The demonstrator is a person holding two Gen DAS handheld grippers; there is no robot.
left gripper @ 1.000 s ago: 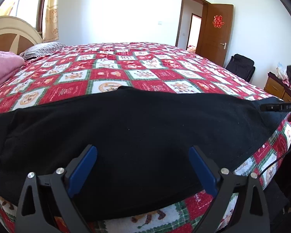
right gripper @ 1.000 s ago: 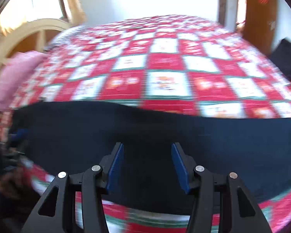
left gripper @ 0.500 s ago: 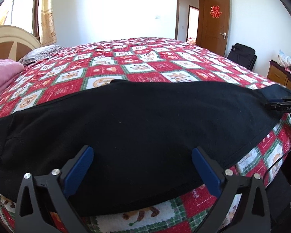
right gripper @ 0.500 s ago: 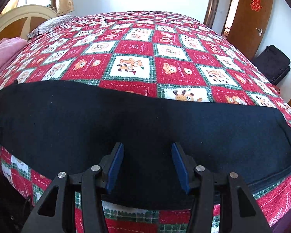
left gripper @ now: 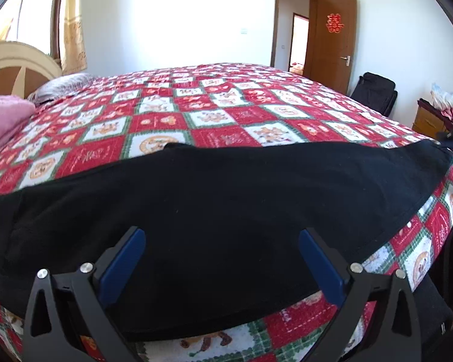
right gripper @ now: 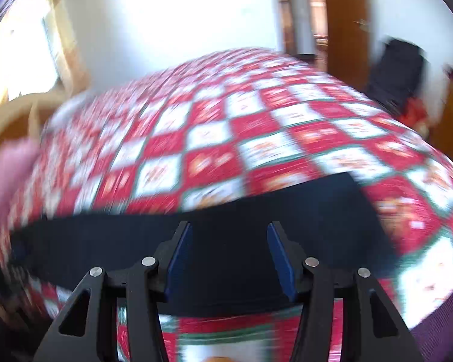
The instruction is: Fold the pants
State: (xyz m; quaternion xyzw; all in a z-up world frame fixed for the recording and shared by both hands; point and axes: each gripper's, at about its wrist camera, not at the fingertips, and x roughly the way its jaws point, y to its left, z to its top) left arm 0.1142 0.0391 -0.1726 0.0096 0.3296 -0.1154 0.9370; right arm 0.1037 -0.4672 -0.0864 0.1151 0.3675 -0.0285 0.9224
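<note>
— Bedroom walls are white, and a bed with a red, white and green checked quilt (left gripper: 226, 111) fills most of both views. What else do you see around it?

— A brown door (left gripper: 335, 39) with a red ornament stands open in the upper right of the left wrist view, a black bag (left gripper: 374, 93) leans on the wall below it, and a pink blanket (left gripper: 3, 120) sits at the left edge beside a cream headboard (left gripper: 18, 63).

— Where are the pants?

— The black pants (left gripper: 211, 211) lie flat across the lower half of the frame, stretched from the left edge to the right edge, along the near side of the quilt. In the right wrist view the pants (right gripper: 226, 220) show as a dark band across the lower middle; that picture is badly blurred.

— And the left gripper?

— The left gripper (left gripper: 222, 246) sits at the bottom of its frame with its jaws spread wide, blue pads over the dark cloth, holding nothing.

— The right one?

— The right gripper (right gripper: 229, 247) is at the bottom centre, jaws parted but narrower, nothing between them. Whether the tips touch the cloth, I cannot tell.
</note>
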